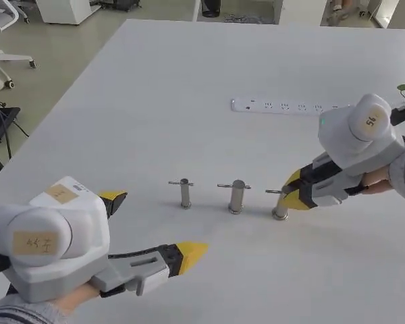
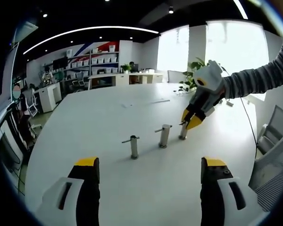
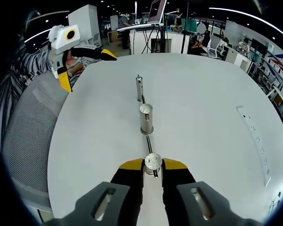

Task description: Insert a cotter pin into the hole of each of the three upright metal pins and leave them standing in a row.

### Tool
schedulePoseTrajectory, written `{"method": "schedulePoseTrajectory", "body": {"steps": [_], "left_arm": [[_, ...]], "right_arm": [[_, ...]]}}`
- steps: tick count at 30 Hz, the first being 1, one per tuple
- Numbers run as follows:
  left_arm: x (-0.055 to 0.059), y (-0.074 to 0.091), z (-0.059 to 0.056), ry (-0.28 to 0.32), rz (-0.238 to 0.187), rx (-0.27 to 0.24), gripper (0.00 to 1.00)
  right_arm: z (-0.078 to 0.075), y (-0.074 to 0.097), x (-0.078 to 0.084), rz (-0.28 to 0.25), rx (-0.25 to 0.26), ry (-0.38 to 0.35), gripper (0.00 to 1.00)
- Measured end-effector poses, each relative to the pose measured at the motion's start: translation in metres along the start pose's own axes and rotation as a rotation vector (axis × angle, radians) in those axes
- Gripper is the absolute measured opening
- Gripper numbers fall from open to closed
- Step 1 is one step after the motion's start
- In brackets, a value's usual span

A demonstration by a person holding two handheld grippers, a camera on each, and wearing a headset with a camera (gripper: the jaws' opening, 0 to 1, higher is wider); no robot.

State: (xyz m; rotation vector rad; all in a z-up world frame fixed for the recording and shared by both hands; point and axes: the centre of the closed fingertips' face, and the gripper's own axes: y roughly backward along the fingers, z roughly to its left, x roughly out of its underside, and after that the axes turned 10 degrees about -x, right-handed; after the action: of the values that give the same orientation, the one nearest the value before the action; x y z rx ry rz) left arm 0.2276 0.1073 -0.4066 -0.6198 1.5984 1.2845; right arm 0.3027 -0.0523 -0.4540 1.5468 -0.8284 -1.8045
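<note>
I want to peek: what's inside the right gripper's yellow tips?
An upright silver metal pin, round top showing, held by the right gripper, a thin cotter pin through it. The yellow tips hide the hole.

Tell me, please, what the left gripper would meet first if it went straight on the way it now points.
Probably the nearest upright pin, ahead between the left gripper's open jaws, slightly left of centre; depth is uncertain. The right gripper holds the farthest pin.

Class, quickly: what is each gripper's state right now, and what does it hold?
Left gripper: open, holding nothing.
Right gripper: closed on the upright silver metal pin at the row's end.
</note>
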Motion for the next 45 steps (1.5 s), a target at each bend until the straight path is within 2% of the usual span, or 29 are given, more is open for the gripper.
{"method": "schedulePoseTrajectory", "body": {"steps": [4, 11, 21, 26, 28, 31, 34, 37, 39, 40, 42, 43, 45], "left_arm": [[0.0, -0.001, 0.001, 0.004, 0.0, -0.003, 0.89], [0.0, -0.001, 0.002, 0.007, -0.001, -0.002, 0.91], [0.003, -0.002, 0.001, 0.003, 0.012, 0.006, 0.91], [0.001, -0.003, 0.002, 0.006, 0.008, 0.007, 0.91], [0.0, -0.004, 0.003, 0.004, 0.007, 0.006, 0.91], [-0.003, -0.006, 0.004, 0.007, 0.002, 0.006, 0.91], [-0.008, -0.007, 0.006, 0.027, -0.012, 0.011, 0.91], [-0.009, -0.008, 0.007, 0.039, -0.012, 0.015, 0.94], [-0.009, -0.008, 0.007, 0.042, -0.009, 0.02, 0.95], [-0.009, -0.008, 0.007, 0.043, -0.008, 0.02, 0.95], [-0.011, -0.008, 0.007, 0.052, -0.01, 0.019, 0.95], [-0.012, -0.007, 0.007, 0.06, -0.012, 0.015, 0.96], [-0.013, -0.007, 0.008, 0.065, -0.012, 0.01, 0.97]], "right_arm": [[0.0, -0.001, 0.003, 0.018, 0.006, 0.011, 0.09], [-0.001, -0.001, 0.003, 0.009, 0.019, -0.007, 0.09], [-0.003, -0.001, 0.004, 0.036, 0.013, 0.032, 0.09], [-0.006, 0.001, 0.004, 0.036, 0.039, 0.042, 0.14], [-0.008, 0.005, 0.003, 0.02, 0.059, 0.03, 0.19], [-0.009, 0.014, -0.002, -0.041, 0.116, -0.012, 0.25], [-0.003, 0.019, -0.004, -0.104, 0.151, -0.068, 0.34], [0.003, 0.025, -0.003, -0.138, 0.193, -0.125, 0.42], [0.007, 0.029, -0.008, -0.19, 0.222, -0.145, 0.47], [0.009, 0.031, -0.01, -0.215, 0.231, -0.16, 0.49], [0.015, 0.035, -0.01, -0.23, 0.245, -0.191, 0.51], [0.017, 0.038, -0.01, -0.24, 0.269, -0.204, 0.52], [0.019, 0.041, -0.015, -0.299, 0.294, -0.25, 0.55]]}}
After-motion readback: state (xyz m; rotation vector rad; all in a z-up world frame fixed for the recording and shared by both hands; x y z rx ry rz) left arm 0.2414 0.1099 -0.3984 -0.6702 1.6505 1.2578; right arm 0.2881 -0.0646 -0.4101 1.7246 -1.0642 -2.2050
